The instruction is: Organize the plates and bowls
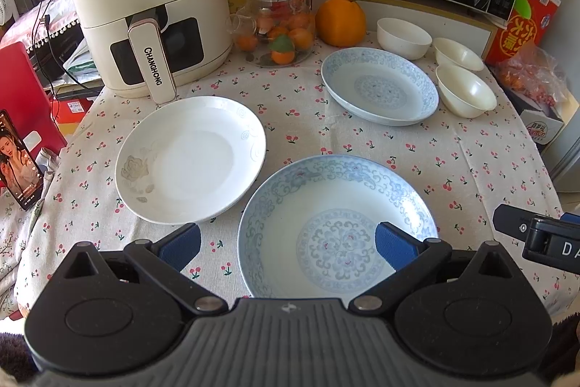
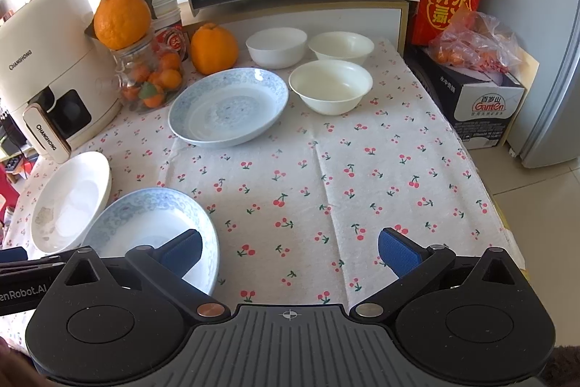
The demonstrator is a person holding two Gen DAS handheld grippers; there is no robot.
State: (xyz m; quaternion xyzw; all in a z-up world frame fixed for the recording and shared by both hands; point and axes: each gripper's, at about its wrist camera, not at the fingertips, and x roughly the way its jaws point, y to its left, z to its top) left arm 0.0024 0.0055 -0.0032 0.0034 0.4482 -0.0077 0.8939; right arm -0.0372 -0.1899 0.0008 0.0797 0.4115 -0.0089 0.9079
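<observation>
Your left gripper (image 1: pixel 288 242), fingers spread and empty, hangs directly above the near blue-patterned porcelain plate (image 1: pixel 337 227); your right gripper (image 2: pixel 290 251), also spread and empty, sits beside it.

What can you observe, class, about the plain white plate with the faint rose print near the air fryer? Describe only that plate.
The glossy white ceramic-looking plate with a faint grey rose print is round and shallow, with a wide sloping rim and pale swirl marks opposite the rose. It is empty and sits flat and upright on the cherry-print tablecloth, in front of the cream air fryer. The nearer blue-patterned round plate lies very close beside it; contact cannot be told. No hand-held gripper touches it.
</observation>
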